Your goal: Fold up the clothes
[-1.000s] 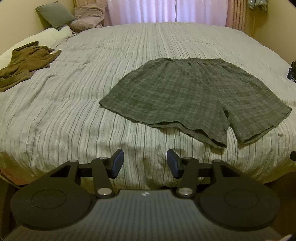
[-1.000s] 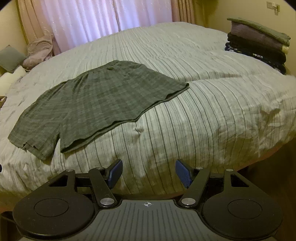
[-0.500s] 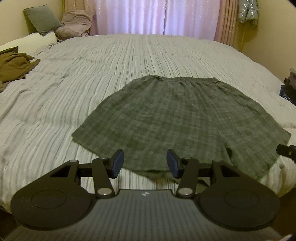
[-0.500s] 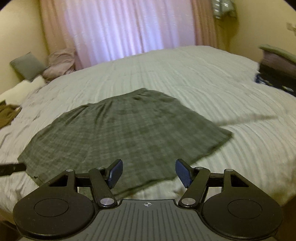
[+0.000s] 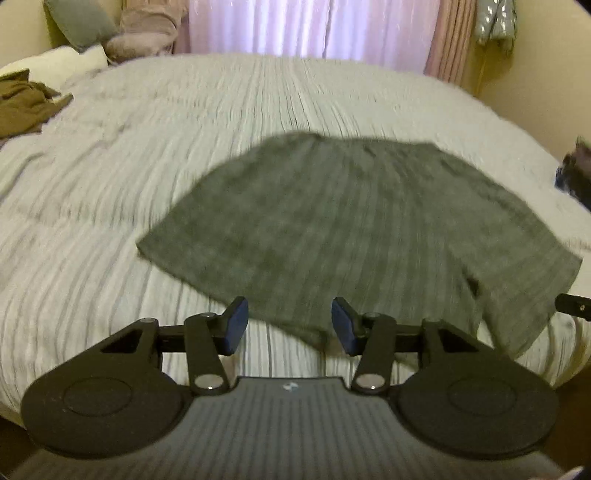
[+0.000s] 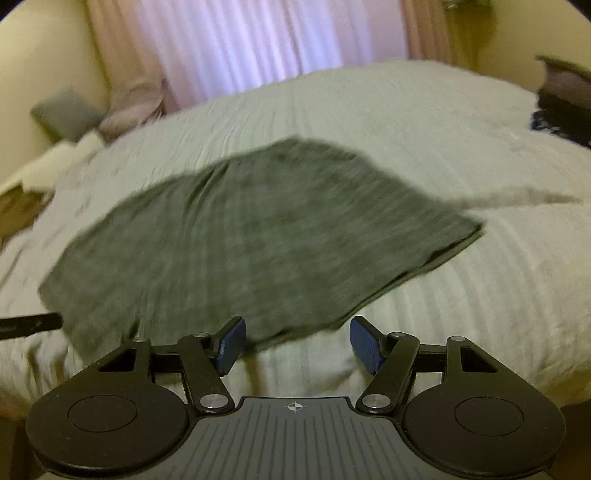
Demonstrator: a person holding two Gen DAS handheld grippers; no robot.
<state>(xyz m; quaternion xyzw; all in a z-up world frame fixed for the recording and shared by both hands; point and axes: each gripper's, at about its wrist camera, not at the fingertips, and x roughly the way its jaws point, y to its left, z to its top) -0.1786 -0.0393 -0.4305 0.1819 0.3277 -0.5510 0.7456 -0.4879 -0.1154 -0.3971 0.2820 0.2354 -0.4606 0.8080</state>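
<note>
Grey-green plaid shorts (image 5: 340, 221) lie spread flat on the striped bedspread (image 5: 110, 229), waistband away from me. They also show in the right wrist view (image 6: 258, 243). My left gripper (image 5: 290, 325) is open and empty, just over the near hem of the left leg. My right gripper (image 6: 297, 343) is open and empty, just over the near hem of the right leg. A tip of the right gripper shows at the left wrist view's right edge (image 5: 572, 314). Both views are blurred.
A brown garment (image 5: 26, 107) lies crumpled at the bed's far left. Pillows (image 5: 110, 33) sit at the head by the curtain (image 5: 310, 26). A stack of folded clothes (image 6: 565, 99) stands at the bed's right side.
Both grippers have moved forward from the bed's foot toward the shorts, which now fill more of each view. Both stay open.
</note>
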